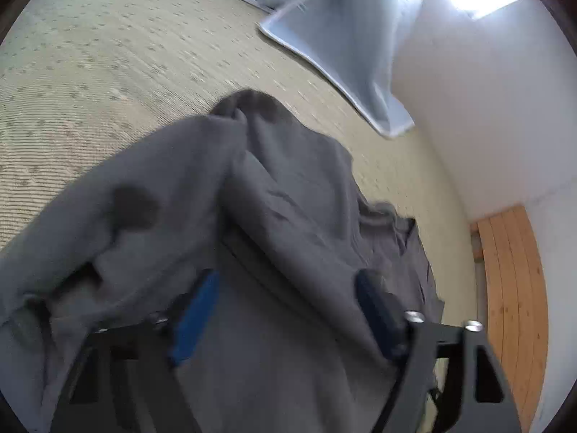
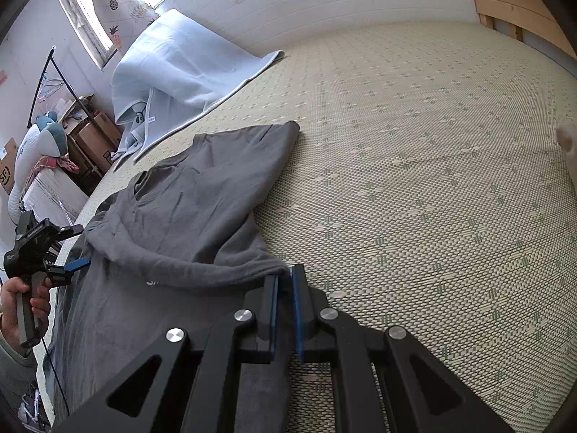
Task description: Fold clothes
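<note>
Two grippers engage one garment. The right gripper (image 2: 285, 281) has its blue pads drawn narrow, with a fold of the grey T-shirt (image 2: 187, 198) pinched between them at the shirt's near edge. The left gripper (image 1: 285, 281) stands wide; in its own view grey cloth drapes over and between the fingers, and whether any cloth is clamped cannot be told. In the right wrist view the left gripper (image 2: 77, 263) sits at the shirt's far side edge, held by the person's hand (image 2: 25, 299).

Procedure, as judged: the step appears to be a lengthwise fold. Keep the right pinch firm, secure the matching edge with the left, then lift both at equal height and lay the panel flat so no ridge forms.

The T-shirt lies on the woven mat (image 2: 432, 180), partly doubled over. Its long axis runs away from the right gripper, with collar and sleeve toward the light-blue blanket (image 2: 173, 65), which lies near but apart.
</note>
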Motion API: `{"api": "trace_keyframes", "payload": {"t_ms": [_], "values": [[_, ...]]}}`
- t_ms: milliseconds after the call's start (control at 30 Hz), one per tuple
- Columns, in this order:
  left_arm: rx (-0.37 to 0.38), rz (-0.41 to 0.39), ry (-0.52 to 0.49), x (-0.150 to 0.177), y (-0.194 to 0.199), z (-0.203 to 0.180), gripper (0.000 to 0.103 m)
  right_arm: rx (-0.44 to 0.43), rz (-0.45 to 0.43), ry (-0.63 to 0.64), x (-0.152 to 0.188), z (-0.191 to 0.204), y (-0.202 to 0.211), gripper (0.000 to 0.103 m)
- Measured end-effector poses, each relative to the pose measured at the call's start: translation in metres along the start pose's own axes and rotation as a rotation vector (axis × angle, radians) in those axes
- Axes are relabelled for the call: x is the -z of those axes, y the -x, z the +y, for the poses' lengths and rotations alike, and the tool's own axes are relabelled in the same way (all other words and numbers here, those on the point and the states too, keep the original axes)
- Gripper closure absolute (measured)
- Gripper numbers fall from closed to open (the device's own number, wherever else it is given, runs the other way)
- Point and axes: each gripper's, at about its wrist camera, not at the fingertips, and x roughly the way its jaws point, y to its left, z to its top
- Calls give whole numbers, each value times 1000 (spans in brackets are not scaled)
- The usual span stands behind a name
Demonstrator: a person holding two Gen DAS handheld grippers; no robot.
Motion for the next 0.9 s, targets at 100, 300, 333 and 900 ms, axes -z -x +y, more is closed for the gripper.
{"api": "trace_keyframes", "payload": {"t_ms": [100, 300, 333, 900], "values": [[-55, -14, 26, -1, 3, 4, 67, -1, 0, 0, 0, -1, 0, 97], [-97, -12, 53, -4, -3, 11, 71, -4, -2, -2, 1, -1, 1, 97], [-101, -10, 58, -4, -4, 12, 76, -4, -2, -2, 1, -2, 1, 97], [-150, -27, 85, -16, -13, 11, 94, -7, 0, -5, 0, -2, 1, 97]]}}
